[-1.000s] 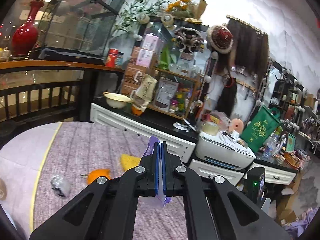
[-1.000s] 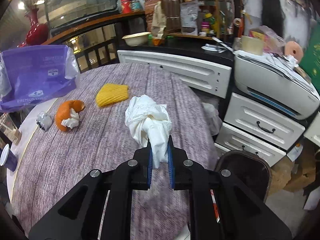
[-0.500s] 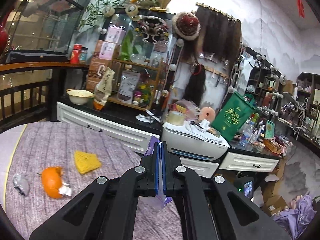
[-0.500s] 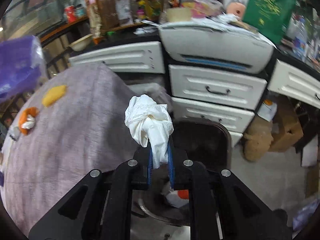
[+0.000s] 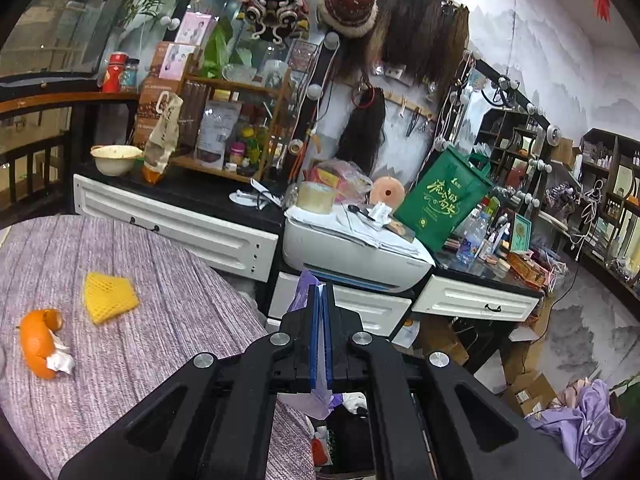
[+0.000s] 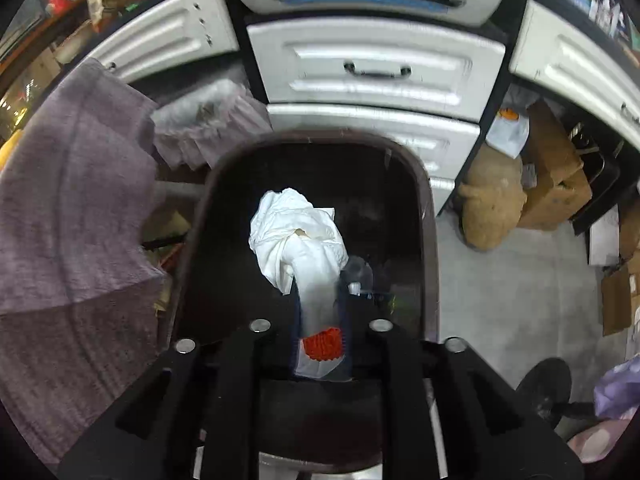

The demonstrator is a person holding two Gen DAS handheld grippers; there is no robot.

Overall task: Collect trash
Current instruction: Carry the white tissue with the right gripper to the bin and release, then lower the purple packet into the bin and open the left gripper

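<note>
My right gripper (image 6: 318,292) is shut on a crumpled white tissue (image 6: 298,236) and holds it over the open mouth of the dark trash bin (image 6: 430,208), pointing down into it. My left gripper (image 5: 320,300) is shut on a thin purple plastic bag (image 5: 308,400), held past the edge of the table (image 5: 168,320). On the purple tablecloth lie an orange peel with a bit of tissue (image 5: 40,344) and a yellow foam net (image 5: 108,298).
White drawers (image 6: 376,68) and a white printer (image 5: 352,252) stand behind the bin. Cardboard boxes (image 6: 556,180) and a brown sack (image 6: 490,204) sit on the floor to the right. The tablecloth (image 6: 72,220) hangs left of the bin. Red trash (image 6: 322,344) lies inside the bin.
My right gripper has swung from over the table to above the bin and tilted down, tissue still held. My left gripper has turned right with the purple bag.
</note>
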